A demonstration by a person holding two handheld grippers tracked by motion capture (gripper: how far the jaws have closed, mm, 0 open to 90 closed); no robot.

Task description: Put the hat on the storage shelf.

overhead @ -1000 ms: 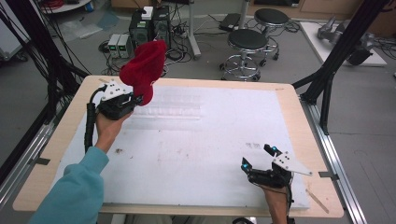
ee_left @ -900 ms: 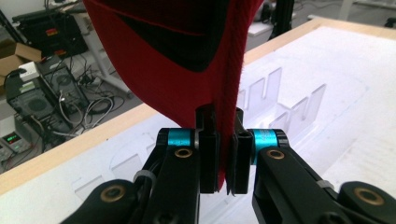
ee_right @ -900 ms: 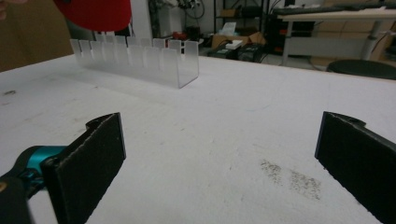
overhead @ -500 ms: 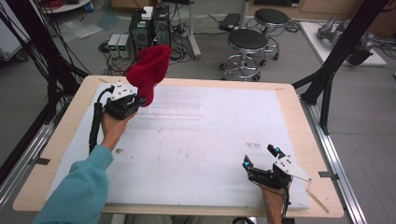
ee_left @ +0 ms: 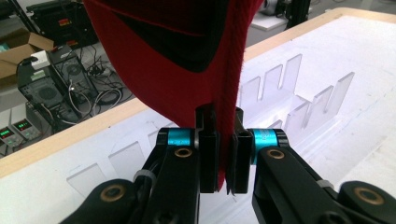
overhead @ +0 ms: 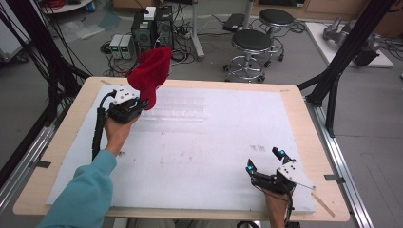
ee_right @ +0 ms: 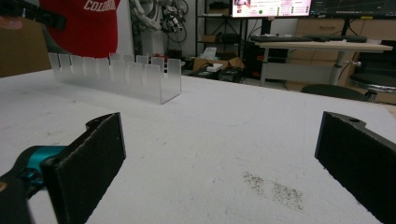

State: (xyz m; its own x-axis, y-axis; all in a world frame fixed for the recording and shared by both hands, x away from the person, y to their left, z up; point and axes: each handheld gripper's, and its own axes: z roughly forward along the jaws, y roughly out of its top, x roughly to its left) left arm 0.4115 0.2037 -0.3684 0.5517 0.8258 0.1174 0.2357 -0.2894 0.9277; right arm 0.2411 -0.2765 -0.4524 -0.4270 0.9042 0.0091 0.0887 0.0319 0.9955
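Observation:
A red cap (overhead: 151,75) with white lettering stands up above the table's far left; my left gripper (overhead: 141,101) is shut on its lower edge. In the left gripper view the red fabric (ee_left: 177,60) is pinched between the two black pads of my left gripper (ee_left: 223,140). A clear slotted acrylic rack (overhead: 176,107) lies on the white sheet just right of that gripper, and the left gripper view shows the rack (ee_left: 299,98) behind the cap. My right gripper (overhead: 263,160) rests near the front right, open and holding nothing. Its jaws stand wide apart in the right gripper view (ee_right: 219,154), which looks towards the rack (ee_right: 116,74) and cap (ee_right: 88,28).
A white sheet (overhead: 228,137) covers the wooden table (overhead: 309,118). Black frame posts (overhead: 340,61) stand at both sides. Two stools (overhead: 252,45) and computer boxes (overhead: 152,28) sit on the floor beyond the far edge.
The cap has shifted slightly right and stands a little more upright above the left gripper. Both hands have stayed almost in place.

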